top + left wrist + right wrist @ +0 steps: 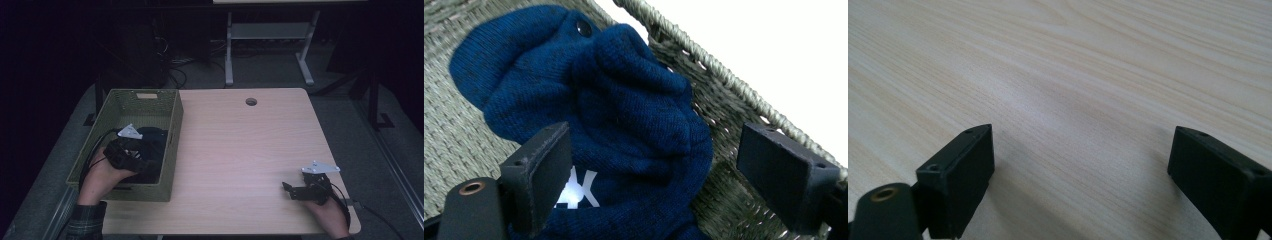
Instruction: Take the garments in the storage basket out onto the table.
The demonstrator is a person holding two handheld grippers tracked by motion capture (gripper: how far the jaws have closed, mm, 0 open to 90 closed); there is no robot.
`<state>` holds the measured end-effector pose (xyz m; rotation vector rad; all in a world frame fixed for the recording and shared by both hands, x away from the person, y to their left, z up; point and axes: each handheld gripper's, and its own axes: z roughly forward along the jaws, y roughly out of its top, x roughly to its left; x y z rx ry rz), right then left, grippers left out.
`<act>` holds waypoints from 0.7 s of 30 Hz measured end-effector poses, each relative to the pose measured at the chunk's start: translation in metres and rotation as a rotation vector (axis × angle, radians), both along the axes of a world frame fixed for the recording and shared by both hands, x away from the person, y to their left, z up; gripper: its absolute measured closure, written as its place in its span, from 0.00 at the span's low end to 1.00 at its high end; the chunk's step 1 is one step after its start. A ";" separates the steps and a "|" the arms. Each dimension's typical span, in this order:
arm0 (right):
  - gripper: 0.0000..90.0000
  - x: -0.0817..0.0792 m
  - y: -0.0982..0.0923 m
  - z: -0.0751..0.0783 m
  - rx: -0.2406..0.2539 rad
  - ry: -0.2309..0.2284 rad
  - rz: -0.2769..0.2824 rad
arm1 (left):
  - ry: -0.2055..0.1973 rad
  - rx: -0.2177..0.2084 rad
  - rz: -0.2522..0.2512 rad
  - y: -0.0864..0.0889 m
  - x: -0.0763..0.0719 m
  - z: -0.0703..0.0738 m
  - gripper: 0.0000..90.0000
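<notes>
Blue knit garment [589, 115] lies bunched inside the woven basket [172, 145], at left centre of the high view, where it reads only as a dark heap [150, 140] against the basket's right wall. In the left gripper view it takes up the middle of the frame; a dark snap button sits near the upper edge and a white printed mark shows at the lower left, partly behind the near jaw. Basket weave visible to the left of the garment and along the rim running from top centre to the right edge.

Left gripper [654, 175]: inside the basket, jaws spread wide, the garment between them and reaching the left jaw; no grasp made. In the high view this gripper [131, 155] sits in the lower half of the basket.

Right gripper [1080, 170]: jaws released, wide apart, over bare wooden table [1058, 75], nothing between them. High view places it [302, 191] at lower right of the frame, well apart from the basket.
</notes>
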<state>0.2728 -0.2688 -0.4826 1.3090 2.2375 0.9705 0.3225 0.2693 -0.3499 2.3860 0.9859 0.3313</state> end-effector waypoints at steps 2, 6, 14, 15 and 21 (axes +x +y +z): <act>0.12 0.000 0.000 0.000 0.000 0.000 0.000 | 0.006 0.001 -0.003 -0.001 0.001 -0.003 0.16; 0.12 0.000 0.000 0.000 0.000 0.000 0.000 | 0.032 0.013 -0.003 -0.001 0.002 -0.008 0.16; 0.12 0.000 0.000 0.000 0.000 0.000 0.000 | 0.066 0.048 -0.018 -0.003 0.005 -0.016 0.15; 0.12 0.000 0.000 0.000 -0.001 0.000 0.001 | 0.068 0.052 -0.019 -0.004 0.006 -0.016 0.15; 0.12 0.000 0.000 0.000 -0.001 0.000 0.001 | 0.088 0.075 -0.027 -0.007 0.009 -0.023 0.15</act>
